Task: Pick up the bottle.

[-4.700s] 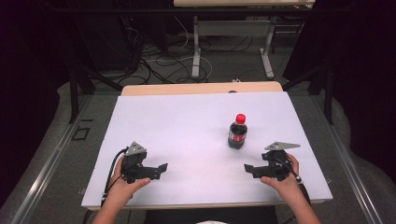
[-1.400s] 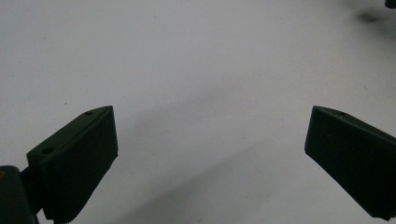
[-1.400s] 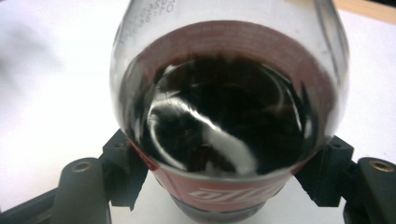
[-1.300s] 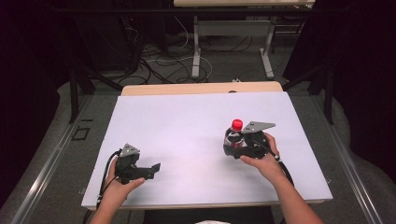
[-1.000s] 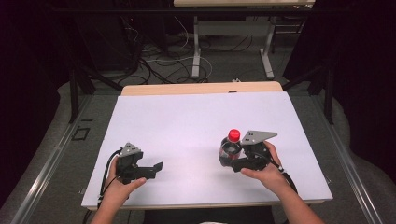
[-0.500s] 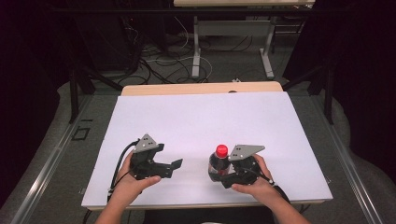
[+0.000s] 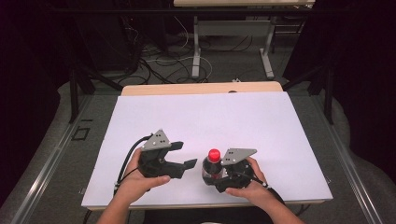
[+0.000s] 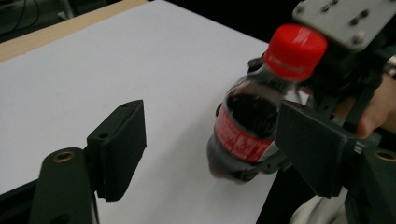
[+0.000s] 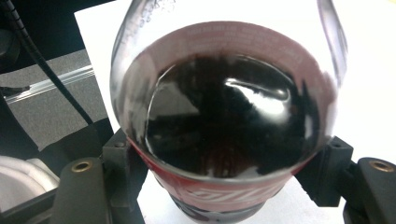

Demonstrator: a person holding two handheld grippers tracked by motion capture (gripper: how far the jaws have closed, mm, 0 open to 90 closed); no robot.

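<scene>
Two grippers were at the bench's near edge: right gripper fingers were clenched on the cola bottle, upright at approx 5 o'clock, so pickup looked done w/ handover or cap work left. Left gripper, at its 9 o'clock, had fingers spread & empty. Left gripper view showed red cap & label; right gripper view gave the dark liquid close up.

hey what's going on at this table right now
A person at a white table holds a two-jaw gripper in each hand. The right gripper is clamped on the body of a small cola bottle with a red cap, holding it near the front edge of the table. The left gripper sits just beside it with its jaws open, pointing toward the bottle without touching it, perhaps about to go for the cap.
</scene>
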